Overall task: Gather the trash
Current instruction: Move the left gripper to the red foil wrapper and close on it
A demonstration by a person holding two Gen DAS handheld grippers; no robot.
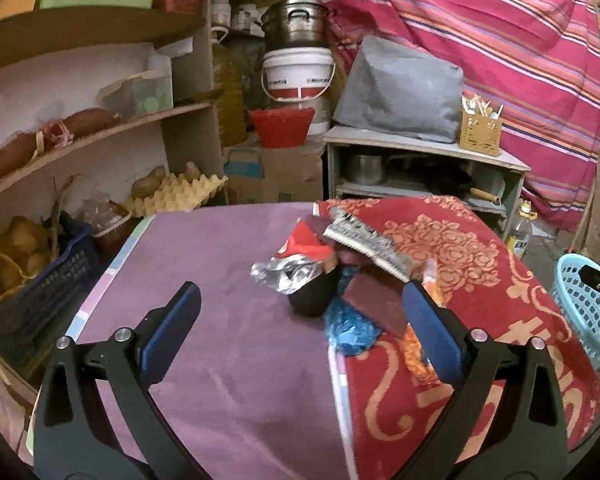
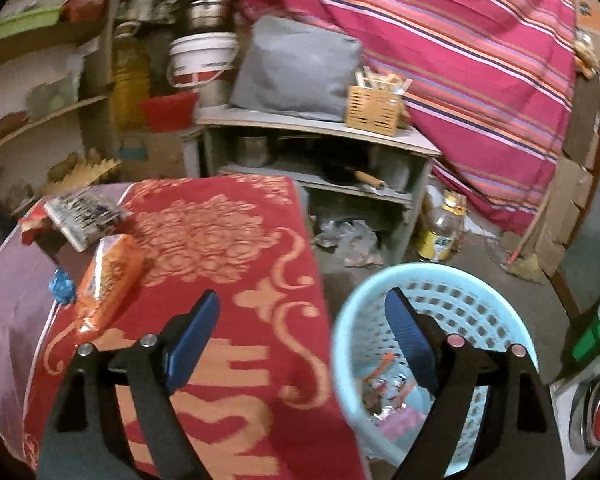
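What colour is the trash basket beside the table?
Light blue basket, with a perforated wall; clearest in the right wrist view.

Left gripper (image 1: 300,312), right gripper (image 2: 302,318): black arms, blue pads, silver screws

Both views are dim and warm, with a soft indoor light that seems to come from above; no lamp is seen. Colours look reddish and a little noisy. The silver foil wrapper (image 1: 286,274) gives a small glare. Shadows are weak, darkest inside the far shelves (image 1: 100,136). The right wrist view is blurred, mostly at its left side. The fisheye bends straight lines, and the corners are black.
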